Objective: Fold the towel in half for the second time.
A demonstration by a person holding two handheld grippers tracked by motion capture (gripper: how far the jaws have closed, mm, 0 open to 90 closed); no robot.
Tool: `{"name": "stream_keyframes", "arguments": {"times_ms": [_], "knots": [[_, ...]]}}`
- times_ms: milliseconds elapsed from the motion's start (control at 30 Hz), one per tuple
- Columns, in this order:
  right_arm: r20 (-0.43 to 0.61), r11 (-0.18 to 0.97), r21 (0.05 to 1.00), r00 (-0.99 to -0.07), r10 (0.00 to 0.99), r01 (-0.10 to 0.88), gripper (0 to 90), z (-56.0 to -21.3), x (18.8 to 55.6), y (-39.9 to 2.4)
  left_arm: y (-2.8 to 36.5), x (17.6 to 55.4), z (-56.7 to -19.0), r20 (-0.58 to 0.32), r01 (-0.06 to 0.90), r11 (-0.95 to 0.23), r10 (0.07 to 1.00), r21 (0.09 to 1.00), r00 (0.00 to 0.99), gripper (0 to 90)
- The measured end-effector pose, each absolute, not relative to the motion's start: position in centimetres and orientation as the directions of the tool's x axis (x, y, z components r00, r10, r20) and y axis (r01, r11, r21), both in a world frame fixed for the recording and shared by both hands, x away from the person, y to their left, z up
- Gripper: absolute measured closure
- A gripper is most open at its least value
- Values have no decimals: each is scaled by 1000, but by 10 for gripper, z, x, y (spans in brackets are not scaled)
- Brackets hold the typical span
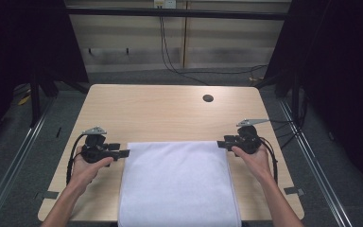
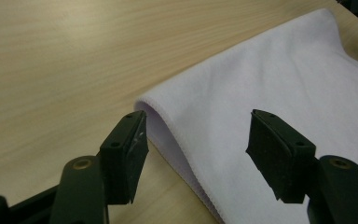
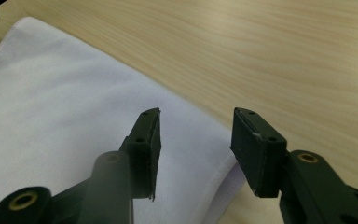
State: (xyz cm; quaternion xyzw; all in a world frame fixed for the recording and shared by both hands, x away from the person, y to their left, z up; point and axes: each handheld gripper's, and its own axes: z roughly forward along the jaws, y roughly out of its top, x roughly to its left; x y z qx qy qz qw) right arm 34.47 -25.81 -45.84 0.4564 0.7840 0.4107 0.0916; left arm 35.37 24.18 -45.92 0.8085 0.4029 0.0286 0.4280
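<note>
A white folded towel lies flat on the wooden table, reaching the near edge. My left gripper is open at the towel's far left corner, jaws straddling that corner just above it. My right gripper is open at the far right corner, one jaw over the cloth and the other over bare wood. Nothing is held between either pair of jaws. In the left gripper view the gripper points along the towel. The right gripper hovers over the towel edge.
A round cable hole sits in the table's far right part. Black curtains flank the table on both sides. Cables run across the floor beyond the far edge.
</note>
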Motion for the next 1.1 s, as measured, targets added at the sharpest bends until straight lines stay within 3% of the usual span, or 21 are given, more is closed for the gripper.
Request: {"name": "stream_keyframes", "arguments": {"times_ms": [333,567,967,1100], "knots": [[237,264,688,-553,799,676,564,-472,375,-257,233,393,-469,-299,648,-287,708,705,639,374],[260,285,644,-553,791,710,570,-494,377,-258,223,397,-479,-276,646,-327,706,690,652,373],[283,290,617,-550,786,732,689,-499,379,-262,222,400,-497,-309,673,-336,695,659,649,508],[296,287,615,-553,779,734,781,-500,379,-261,222,399,-501,-319,673,-334,686,660,654,592]]}}
